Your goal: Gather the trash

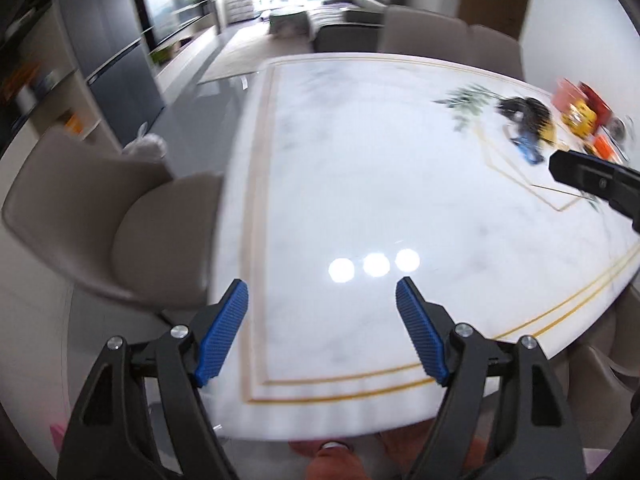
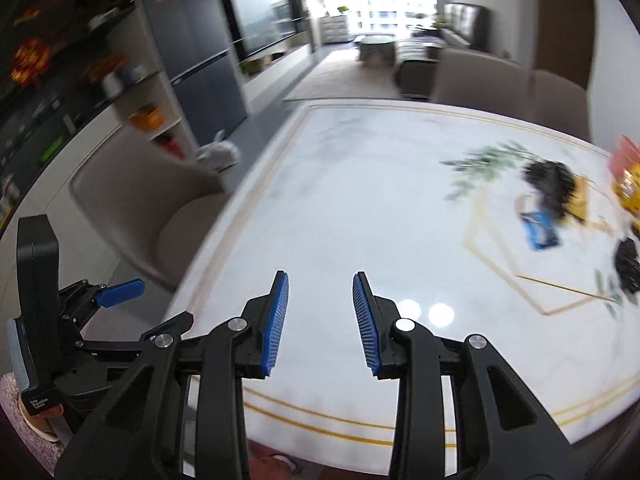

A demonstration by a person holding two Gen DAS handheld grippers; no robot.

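Note:
A blurred pile of trash lies at the far right of the white marble table (image 1: 360, 160): a black crumpled piece (image 1: 526, 114), a blue wrapper (image 1: 528, 148) and a yellow scrap (image 1: 550, 132). The right wrist view shows the same black piece (image 2: 550, 184) and blue wrapper (image 2: 540, 232), plus a second black lump (image 2: 628, 264). My left gripper (image 1: 322, 283) hangs open over the table's near left part, nothing between its pads. My right gripper (image 2: 321, 275) is open more narrowly, also empty, over the near edge. Both are well short of the trash.
Red, orange and yellow packets (image 1: 580, 108) crowd the table's far right edge. A beige chair (image 1: 100, 220) stands at the left side, more chairs (image 1: 440, 36) at the far side. A fridge (image 2: 200, 60) and shelves line the left wall. The picture is motion-blurred.

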